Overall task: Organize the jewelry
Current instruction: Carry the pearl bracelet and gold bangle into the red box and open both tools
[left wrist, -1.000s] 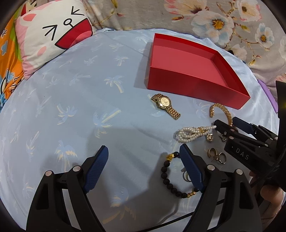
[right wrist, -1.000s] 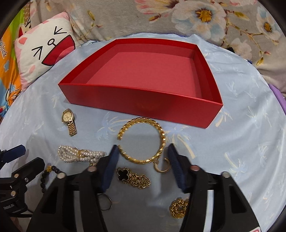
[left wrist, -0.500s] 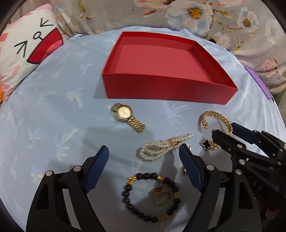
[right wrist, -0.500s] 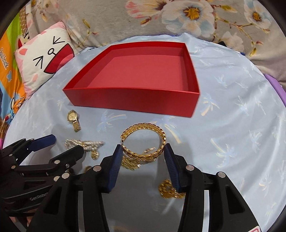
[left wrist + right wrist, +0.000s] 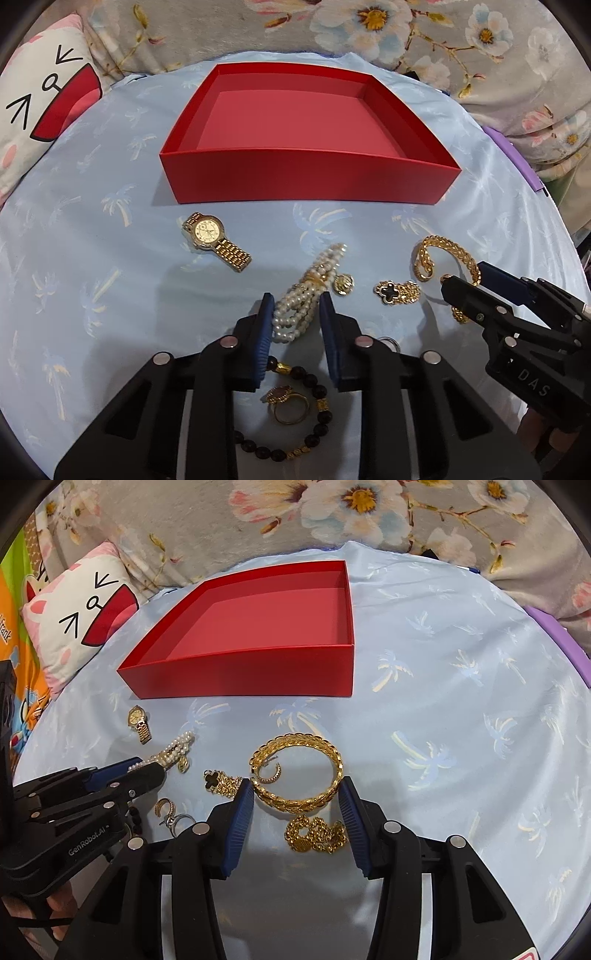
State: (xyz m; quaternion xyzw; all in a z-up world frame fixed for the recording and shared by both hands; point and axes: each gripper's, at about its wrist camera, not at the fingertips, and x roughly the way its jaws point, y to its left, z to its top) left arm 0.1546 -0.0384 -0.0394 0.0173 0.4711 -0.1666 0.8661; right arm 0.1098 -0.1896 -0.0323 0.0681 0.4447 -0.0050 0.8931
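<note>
An open red box (image 5: 306, 177) (image 5: 240, 675) lies on the blue palm-print cloth, nothing in it. My left gripper (image 5: 294, 302) (image 5: 147, 766) is closing, and its blue pads press on the near end of the pearl bracelet (image 5: 317, 280) (image 5: 177, 747). To its right, my right gripper (image 5: 296, 784) (image 5: 465, 275) is shut on the wide gold bangle (image 5: 295, 742) (image 5: 443, 245), one pad on each side. A gold watch (image 5: 210, 232) lies nearer the box, to the left.
A black-clover gold chain (image 5: 395, 291) lies between the grippers. A black bead bracelet (image 5: 317, 406) and a ring (image 5: 288, 402) lie under my left gripper. A gold chain (image 5: 314, 834) and a hoop earring (image 5: 269, 771) lie by the bangle. A cartoon pillow (image 5: 81, 624) and a floral blanket (image 5: 369, 33) border the cloth.
My left gripper slid right from the bead bracelet to the pearls, and its wide jaws narrowed onto them. My right gripper moved right with the bangle between its pads.
</note>
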